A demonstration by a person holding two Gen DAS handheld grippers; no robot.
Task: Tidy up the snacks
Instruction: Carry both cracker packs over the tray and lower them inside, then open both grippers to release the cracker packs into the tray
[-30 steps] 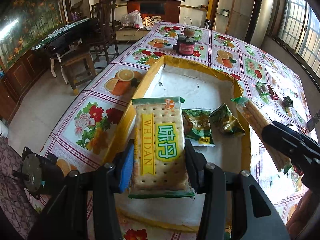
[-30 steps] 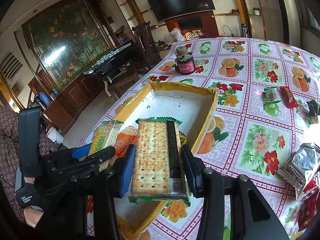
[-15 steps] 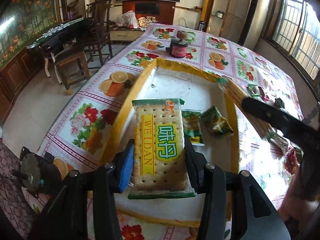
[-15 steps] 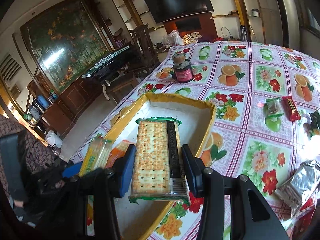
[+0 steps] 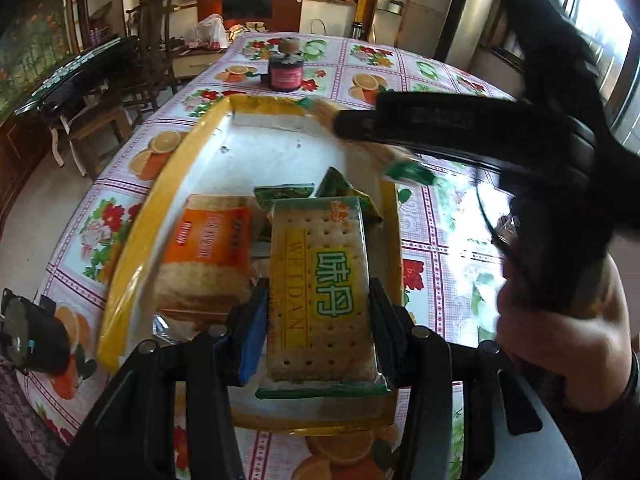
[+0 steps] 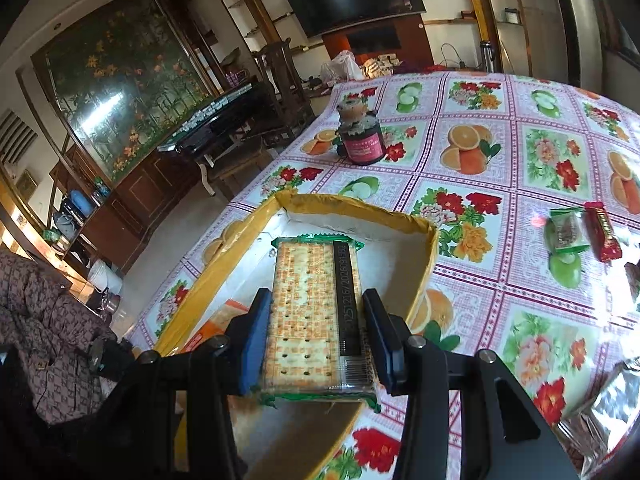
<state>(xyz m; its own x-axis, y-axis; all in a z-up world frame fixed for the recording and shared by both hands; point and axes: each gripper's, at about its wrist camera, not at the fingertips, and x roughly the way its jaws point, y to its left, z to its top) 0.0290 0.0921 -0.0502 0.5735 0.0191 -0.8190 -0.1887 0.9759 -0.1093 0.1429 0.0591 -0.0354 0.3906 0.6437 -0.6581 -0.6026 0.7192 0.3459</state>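
Left wrist view has the left tongs (image 5: 318, 312) clamped on a cracker pack (image 5: 320, 280) printed WEIDAN, held by its long sides over the near end of the tray (image 5: 132, 240), a shallow white box with a yellow rim. In the right wrist view the right tongs (image 6: 316, 336) are clamped the same way on a second pack (image 6: 312, 308), clear face and date strip up, over the tray's near right part. The step in hand looks like setting both packs into the tray. To do it well, each pack should go down flat and lengthwise into bare floor, not on top of what already lies there, and the tongs should part only once the pack rests on the floor, so it does not flop onto its edge. The two tongs are crowded together, the right one crossing ahead of the left, so one pack is best placed first and that hand drawn clear before the other goes down. Inside the tray, an orange pack (image 5: 208, 248) lies just left of the left tongs' load, and two small green packets (image 5: 344, 192) sit just ahead of it; the far half is bare. More wrapped snacks (image 6: 580, 232) lie on the surface well right of the right tongs, and a jar (image 6: 360, 136) stands beyond the tray.
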